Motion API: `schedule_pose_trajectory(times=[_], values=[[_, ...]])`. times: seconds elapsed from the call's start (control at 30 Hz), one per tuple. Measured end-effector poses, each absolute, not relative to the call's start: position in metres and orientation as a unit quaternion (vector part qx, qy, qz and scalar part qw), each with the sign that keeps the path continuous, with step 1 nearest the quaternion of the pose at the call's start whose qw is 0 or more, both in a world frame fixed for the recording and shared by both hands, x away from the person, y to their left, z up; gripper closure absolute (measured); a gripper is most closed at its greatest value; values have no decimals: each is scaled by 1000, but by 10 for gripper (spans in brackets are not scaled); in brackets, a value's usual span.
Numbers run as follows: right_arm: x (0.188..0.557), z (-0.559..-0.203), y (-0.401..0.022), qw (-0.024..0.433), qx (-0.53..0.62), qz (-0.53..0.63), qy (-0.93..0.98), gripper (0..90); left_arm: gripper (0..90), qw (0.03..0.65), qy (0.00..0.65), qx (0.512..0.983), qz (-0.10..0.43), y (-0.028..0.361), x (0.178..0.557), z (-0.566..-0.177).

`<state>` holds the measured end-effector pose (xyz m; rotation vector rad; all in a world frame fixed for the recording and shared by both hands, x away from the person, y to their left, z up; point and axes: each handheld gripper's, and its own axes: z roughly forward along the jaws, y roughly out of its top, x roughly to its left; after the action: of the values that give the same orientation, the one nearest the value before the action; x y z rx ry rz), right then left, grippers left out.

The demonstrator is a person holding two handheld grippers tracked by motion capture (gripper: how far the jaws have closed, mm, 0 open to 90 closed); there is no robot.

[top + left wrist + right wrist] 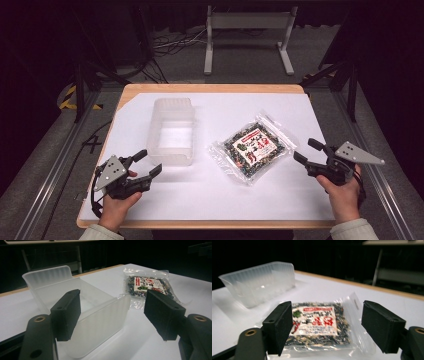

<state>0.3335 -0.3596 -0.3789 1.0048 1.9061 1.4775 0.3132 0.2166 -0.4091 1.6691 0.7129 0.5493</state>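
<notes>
- A translucent plastic tub [171, 132] stands upright and empty on my white surface [210, 195].
- A clear sealed bag [251, 146] of dark bits, red-and-white label up, lies flat just right of the tub.

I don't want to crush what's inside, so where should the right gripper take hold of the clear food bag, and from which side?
Best guess: pinch the food bag by its flat, empty plastic margin at the corner nearest the right gripper, coming in low from the right. The bag lies flat on the table with its contents bunched in the middle, so the clear border gives the open jaws a thin flap.
</notes>
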Motion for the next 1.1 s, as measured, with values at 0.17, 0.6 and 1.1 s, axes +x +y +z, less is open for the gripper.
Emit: schedule_pose_trajectory(times=[0.17,0.6,1.1], values=[[350,-374,-361,254,380,536,710,266,302,580,304,718,235,216,312,-409],[392,-360,-362,258,391,514,719,262,301,575,302,721,241,215,306,-410],[432,-393,-374,200,500,440,718,310,298,565,293,731,246,209,303,-412]])
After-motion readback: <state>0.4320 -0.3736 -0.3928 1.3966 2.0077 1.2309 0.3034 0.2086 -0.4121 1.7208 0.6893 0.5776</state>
